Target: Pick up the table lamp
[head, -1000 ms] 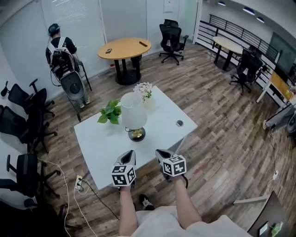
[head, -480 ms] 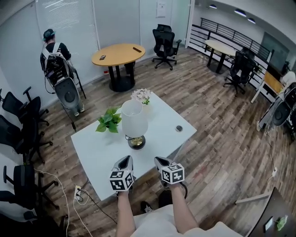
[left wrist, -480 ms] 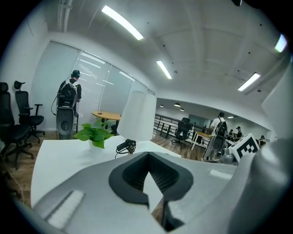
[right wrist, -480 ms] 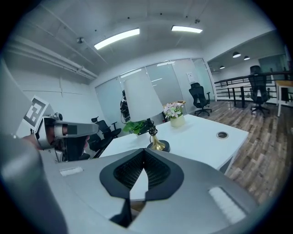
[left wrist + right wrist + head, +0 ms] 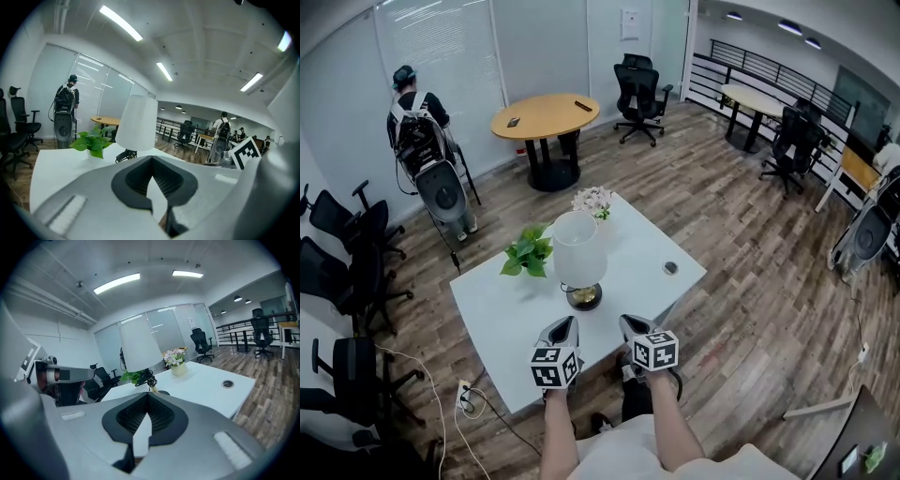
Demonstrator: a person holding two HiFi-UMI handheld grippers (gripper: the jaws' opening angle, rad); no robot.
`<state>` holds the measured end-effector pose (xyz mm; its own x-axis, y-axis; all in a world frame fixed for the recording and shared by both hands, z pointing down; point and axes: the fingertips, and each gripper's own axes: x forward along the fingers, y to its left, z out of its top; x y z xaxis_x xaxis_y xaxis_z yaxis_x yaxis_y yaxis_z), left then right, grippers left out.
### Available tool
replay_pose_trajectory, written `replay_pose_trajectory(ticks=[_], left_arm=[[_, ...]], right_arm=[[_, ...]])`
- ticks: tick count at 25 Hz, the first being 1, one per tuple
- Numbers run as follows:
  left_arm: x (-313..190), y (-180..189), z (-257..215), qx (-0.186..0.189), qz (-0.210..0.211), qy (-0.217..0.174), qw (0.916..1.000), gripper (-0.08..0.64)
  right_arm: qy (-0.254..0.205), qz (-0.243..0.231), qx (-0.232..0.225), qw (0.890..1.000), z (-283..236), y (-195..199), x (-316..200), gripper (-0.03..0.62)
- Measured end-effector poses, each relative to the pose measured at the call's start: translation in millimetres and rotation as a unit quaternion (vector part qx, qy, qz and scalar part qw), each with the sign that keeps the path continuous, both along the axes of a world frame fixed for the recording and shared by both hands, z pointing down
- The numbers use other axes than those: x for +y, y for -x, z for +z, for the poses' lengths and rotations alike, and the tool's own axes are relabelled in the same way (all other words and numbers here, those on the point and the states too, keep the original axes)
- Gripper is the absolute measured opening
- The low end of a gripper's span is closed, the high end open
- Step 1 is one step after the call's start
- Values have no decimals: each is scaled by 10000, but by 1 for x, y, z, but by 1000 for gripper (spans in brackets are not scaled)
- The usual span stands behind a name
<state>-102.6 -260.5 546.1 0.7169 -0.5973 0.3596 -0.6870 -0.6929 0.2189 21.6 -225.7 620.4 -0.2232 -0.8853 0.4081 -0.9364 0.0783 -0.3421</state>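
The table lamp (image 5: 579, 248) has a white shade and a dark round base, and stands upright near the middle of the white table (image 5: 502, 305). Both grippers hover over the table's front edge, short of the lamp. My left gripper (image 5: 564, 324) is shut and holds nothing. My right gripper (image 5: 630, 322) is also shut and empty. In the left gripper view the lamp (image 5: 137, 123) rises just beyond the shut gripper (image 5: 151, 157). The right gripper view shows the lamp (image 5: 139, 348) ahead of the shut gripper (image 5: 147, 393), with a black cord bundled at its stem.
A green potted plant (image 5: 530, 253) stands left of the lamp and a pot of flowers (image 5: 592, 201) behind it. A cable hole (image 5: 670, 268) is at the table's right. Office chairs (image 5: 347, 253) line the left wall. A person (image 5: 412, 112) stands far back left.
The head view has shifted a little. Both grippers stay shut over the table's front edge and the lamp has not moved.
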Motion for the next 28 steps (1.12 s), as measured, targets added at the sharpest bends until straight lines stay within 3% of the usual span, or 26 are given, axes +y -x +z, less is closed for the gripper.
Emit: replay_pose_trajectory(ticks=[5,15,22,28], left_arm=[[-8,4,1,-104,-59,-124,9999,0],[-46,2,-1,-408,-218,-106,9989,0],[-73,-19,11,-118,-385,193,9990,0],[-94,-28,6,-184,-322,194,9991,0]], right_arm=[[-94,7,521,9986,7,-2,-15,26],[-92,-279,502,9983,26,13,-67,28],[21,-806,605,9949,49,16,-105,48],[217,-1138,791,9901,77,18,-138,112]])
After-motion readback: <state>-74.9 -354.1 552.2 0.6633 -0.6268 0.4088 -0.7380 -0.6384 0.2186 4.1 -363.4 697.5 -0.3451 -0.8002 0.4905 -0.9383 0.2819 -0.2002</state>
